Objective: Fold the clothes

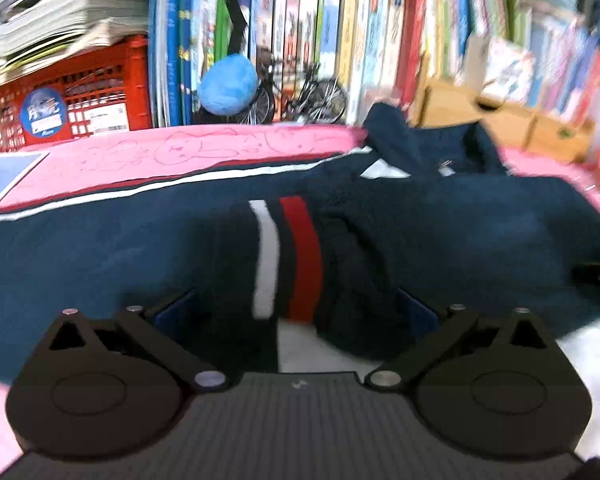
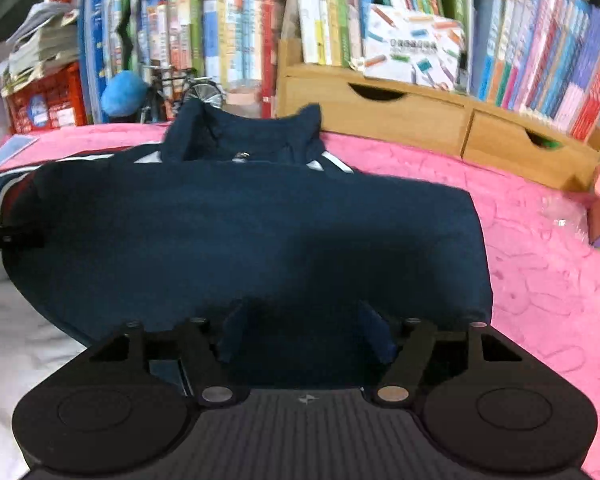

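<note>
One navy jacket (image 1: 440, 224) lies across the pink blanket (image 1: 172, 156), its collar toward the bookshelf. Only the left wrist view shows the sleeve cuff (image 1: 284, 260) with its one white and one red stripe, folded over the body of the garment and reaching down between the fingers of the left gripper (image 1: 296, 312); it also shows white cloth just below the cuff. Only the right wrist view shows the plain dark front panel of the jacket (image 2: 244, 236) spread flat, the upright collar (image 2: 244, 132) with a small metal zipper pull, and the wooden organiser (image 2: 420, 116) with two drawers behind the blanket (image 2: 540, 260). The left gripper's fingers stand wide apart, with the cuff lying in the gap; whether they touch the cloth cannot be told from this blurred view. The right gripper (image 2: 306, 332) has its two fingers set moderately apart over the near hem, with dark fabric bunched between them; whether they pinch it cannot be told. Each view catches a black edge of the other gripper at its side. Both views share one red crate (image 1: 72, 100), one blue plush ball (image 1: 228, 84) and a small model bicycle (image 2: 188, 88) before the books.
</note>
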Action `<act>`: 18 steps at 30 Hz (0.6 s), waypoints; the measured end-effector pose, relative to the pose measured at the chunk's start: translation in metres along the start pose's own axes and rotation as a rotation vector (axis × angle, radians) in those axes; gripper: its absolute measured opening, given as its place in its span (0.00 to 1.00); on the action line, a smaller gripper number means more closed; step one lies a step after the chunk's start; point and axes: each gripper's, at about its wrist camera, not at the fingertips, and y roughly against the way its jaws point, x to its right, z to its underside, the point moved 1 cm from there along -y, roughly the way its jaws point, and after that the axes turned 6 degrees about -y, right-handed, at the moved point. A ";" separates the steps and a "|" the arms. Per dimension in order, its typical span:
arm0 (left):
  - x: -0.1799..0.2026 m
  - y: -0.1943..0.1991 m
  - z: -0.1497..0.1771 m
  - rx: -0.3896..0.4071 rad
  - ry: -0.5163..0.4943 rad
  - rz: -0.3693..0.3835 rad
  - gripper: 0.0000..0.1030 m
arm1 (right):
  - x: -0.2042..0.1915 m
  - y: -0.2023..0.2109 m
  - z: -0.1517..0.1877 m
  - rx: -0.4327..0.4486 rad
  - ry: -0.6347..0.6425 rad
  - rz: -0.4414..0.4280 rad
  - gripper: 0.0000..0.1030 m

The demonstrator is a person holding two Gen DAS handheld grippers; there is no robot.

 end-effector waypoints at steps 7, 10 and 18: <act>-0.093 0.076 0.026 0.106 0.144 -0.202 1.00 | -0.113 0.010 -0.024 0.111 0.241 -0.221 0.71; -0.150 0.081 0.033 0.060 0.301 -0.363 1.00 | -0.171 -0.016 -0.033 0.093 0.286 -0.303 0.52; -0.246 0.050 0.032 0.002 0.504 -0.570 1.00 | -0.209 -0.067 -0.033 0.054 0.220 -0.297 0.36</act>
